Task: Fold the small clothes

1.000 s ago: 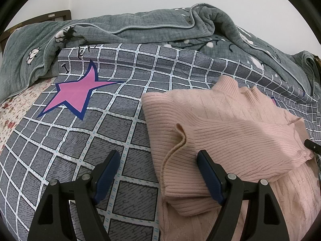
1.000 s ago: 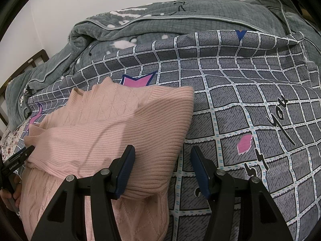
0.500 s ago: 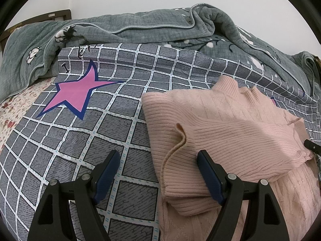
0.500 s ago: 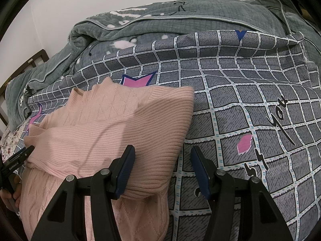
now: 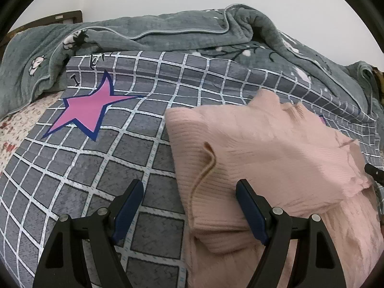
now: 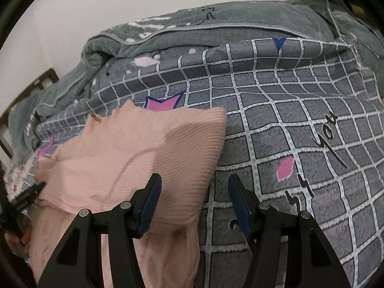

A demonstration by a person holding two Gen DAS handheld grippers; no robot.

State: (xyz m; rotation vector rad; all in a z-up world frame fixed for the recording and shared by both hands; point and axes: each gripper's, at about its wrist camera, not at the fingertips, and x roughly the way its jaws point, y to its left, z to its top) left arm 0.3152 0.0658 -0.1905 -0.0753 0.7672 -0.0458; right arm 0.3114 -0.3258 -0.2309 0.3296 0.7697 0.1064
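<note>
1. The pink sweater (image 5: 276, 148) stirred: its folded top layer, crisp half a second before, went soft with motion blur in both views.
2. Its collar (image 5: 266, 98) slid a touch to the left in the left wrist view.
3. The right gripper (image 6: 195, 178) rolled very slightly, so the checked cover (image 6: 300, 120) and its pink star (image 6: 163, 104) drifted a little lower in that gripper's own view.
</note>
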